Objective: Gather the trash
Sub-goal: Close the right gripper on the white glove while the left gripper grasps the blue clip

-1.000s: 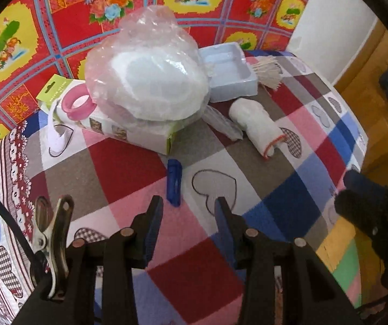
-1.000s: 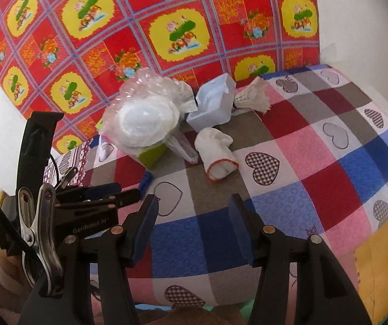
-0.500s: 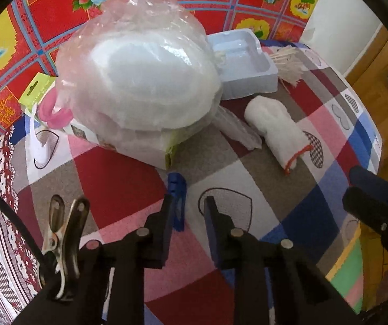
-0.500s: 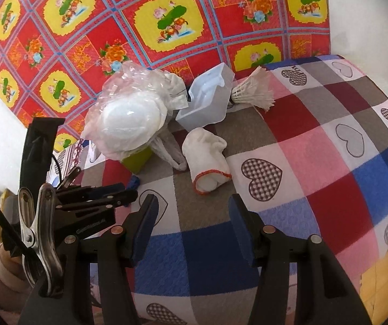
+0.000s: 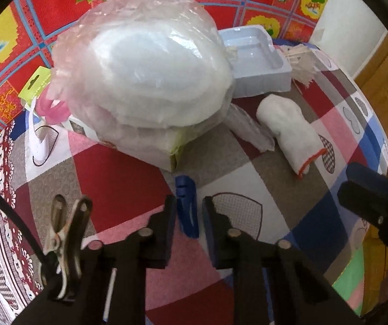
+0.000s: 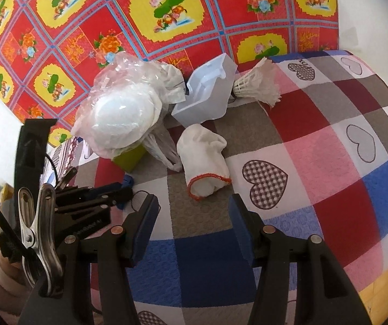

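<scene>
A small blue plastic clip (image 5: pixel 186 208) lies on the checked heart-pattern cloth (image 5: pixel 123 178). My left gripper (image 5: pixel 188 214) has its two fingers on either side of the clip, narrowly apart, with a small gap on each side. The clip's tip shows in the right wrist view (image 6: pixel 128 182), just past the left gripper (image 6: pixel 123 193). My right gripper (image 6: pixel 192 214) is open and empty, hovering just short of a rolled white cloth with a red hem (image 6: pixel 203 166). That cloth also shows in the left wrist view (image 5: pixel 288 132).
A clear bag of white foam bowls (image 5: pixel 150 73) rests on a green-edged box (image 5: pixel 172 154). Behind are a white plastic tray (image 5: pixel 259 62), a shuttlecock (image 6: pixel 259 85), a crumpled clear wrapper (image 5: pixel 250 130) and a pink ring (image 5: pixel 53 105). The table edge (image 5: pixel 383 146) drops off at right.
My left gripper has moved forward to the blue clip and narrowed around it. My right gripper has moved closer to the rolled white cloth and stays open.
</scene>
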